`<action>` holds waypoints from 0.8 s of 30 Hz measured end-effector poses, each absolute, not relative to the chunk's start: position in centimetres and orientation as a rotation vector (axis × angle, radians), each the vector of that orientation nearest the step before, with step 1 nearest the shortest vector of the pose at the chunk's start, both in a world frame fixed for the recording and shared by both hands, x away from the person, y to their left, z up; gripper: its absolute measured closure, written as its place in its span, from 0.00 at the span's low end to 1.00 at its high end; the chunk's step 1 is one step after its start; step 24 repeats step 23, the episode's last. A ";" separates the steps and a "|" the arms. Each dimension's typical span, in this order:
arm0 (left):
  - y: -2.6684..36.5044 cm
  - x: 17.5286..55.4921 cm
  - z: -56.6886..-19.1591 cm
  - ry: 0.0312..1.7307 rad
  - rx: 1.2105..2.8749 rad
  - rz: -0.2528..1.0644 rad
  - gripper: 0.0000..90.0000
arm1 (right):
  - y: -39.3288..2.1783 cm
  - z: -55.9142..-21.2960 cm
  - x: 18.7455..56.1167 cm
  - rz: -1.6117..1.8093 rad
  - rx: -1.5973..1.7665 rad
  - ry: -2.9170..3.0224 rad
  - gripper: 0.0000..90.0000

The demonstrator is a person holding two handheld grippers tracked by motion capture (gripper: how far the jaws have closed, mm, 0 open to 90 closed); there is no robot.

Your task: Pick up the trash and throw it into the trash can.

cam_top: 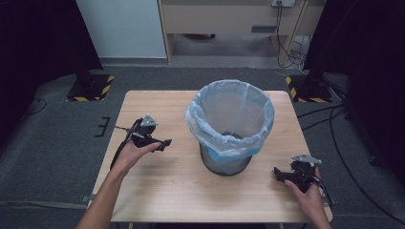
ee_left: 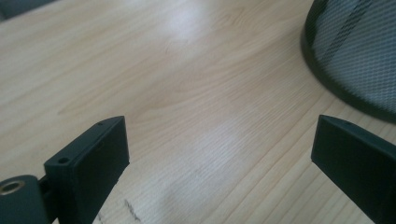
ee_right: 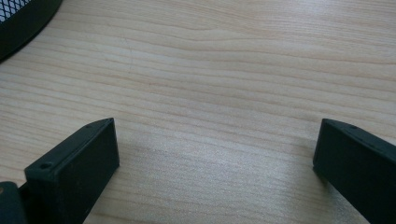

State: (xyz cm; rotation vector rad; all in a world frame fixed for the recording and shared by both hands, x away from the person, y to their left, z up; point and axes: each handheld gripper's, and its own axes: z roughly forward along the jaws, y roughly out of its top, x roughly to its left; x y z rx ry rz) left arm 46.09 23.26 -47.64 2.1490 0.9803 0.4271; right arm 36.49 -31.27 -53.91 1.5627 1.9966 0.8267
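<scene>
Wooden table carries a lined bin; both tools gape wide, empty.

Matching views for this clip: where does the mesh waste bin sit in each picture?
High view: mesh waste bin, lined with a pale bag, stands at table centre.
Left gripper view: its mesh wall and dark base rim fill the top right corner.
Right gripper view: its base rim clips the top left corner.
Shared landmark: the wooden table.
</scene>
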 end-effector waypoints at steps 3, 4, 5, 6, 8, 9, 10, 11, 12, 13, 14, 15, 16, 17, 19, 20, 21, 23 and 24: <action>23.3 46.1 -49.1 1.011 2.173 0.423 0.04 | -31.3 -53.9 36.5 0.826 1.561 1.997 0.00; 23.3 46.0 -49.4 1.017 2.176 0.419 0.04 | -31.3 -53.9 36.5 0.827 1.563 1.996 0.00; 23.3 46.0 -50.0 1.030 2.178 0.412 0.04 | -31.3 -53.9 36.5 0.826 1.563 1.997 0.00; 23.3 45.9 -50.4 1.036 2.183 0.411 0.04 | -31.3 -53.9 36.5 0.827 1.564 1.996 0.00; 23.3 45.7 -51.2 1.049 2.188 0.403 0.04 | -31.3 -53.9 36.5 0.826 1.563 1.996 0.00; 23.3 45.6 -51.5 1.055 2.187 0.406 0.04 | -31.3 -53.9 36.5 0.826 1.563 1.996 0.00; 23.3 45.5 -51.8 1.056 2.189 0.407 0.04 | -31.3 -53.9 36.5 0.826 1.563 1.996 0.00; 23.3 45.4 -52.1 1.060 2.187 0.408 0.04 | -31.3 -53.9 36.5 0.826 1.561 1.997 0.00; 23.2 45.3 -52.4 1.062 2.189 0.412 0.04 | -31.3 -53.9 36.5 0.826 1.563 1.996 0.00; 23.2 45.2 -52.5 1.063 2.191 0.413 0.04 | -31.3 -53.9 36.5 0.826 1.563 1.996 0.00; 23.1 45.1 -52.8 1.063 2.191 0.409 0.04 | -31.3 -53.9 36.5 0.826 1.563 1.996 0.00; 23.1 45.1 -53.1 1.065 2.187 0.410 0.04 | -31.3 -53.9 36.5 0.827 1.563 1.996 0.00; 23.0 45.0 -53.3 1.066 2.188 0.409 0.04 | -31.3 -53.9 36.5 0.826 1.563 1.996 0.00; 23.0 44.9 -53.5 1.065 2.182 0.416 0.03 | -31.3 -53.9 36.5 0.827 1.564 1.996 0.00; 23.0 44.7 -53.6 1.069 2.162 0.430 0.02 | -31.3 -53.9 36.5 0.827 1.561 1.993 0.00; 23.0 44.7 -53.7 1.072 2.155 0.436 0.02 | -31.3 -53.9 36.5 0.827 1.561 1.993 0.00; 23.0 44.7 -53.7 1.075 2.156 0.441 0.02 | -31.3 -53.9 36.5 0.828 1.563 1.992 0.00; 22.8 44.6 -53.7 1.078 2.160 0.442 0.01 | -31.3 -53.9 36.5 0.827 1.562 1.993 0.00; 22.8 44.6 -53.7 1.078 2.160 0.442 0.01 | -31.3 -53.9 36.5 0.827 1.562 1.993 0.00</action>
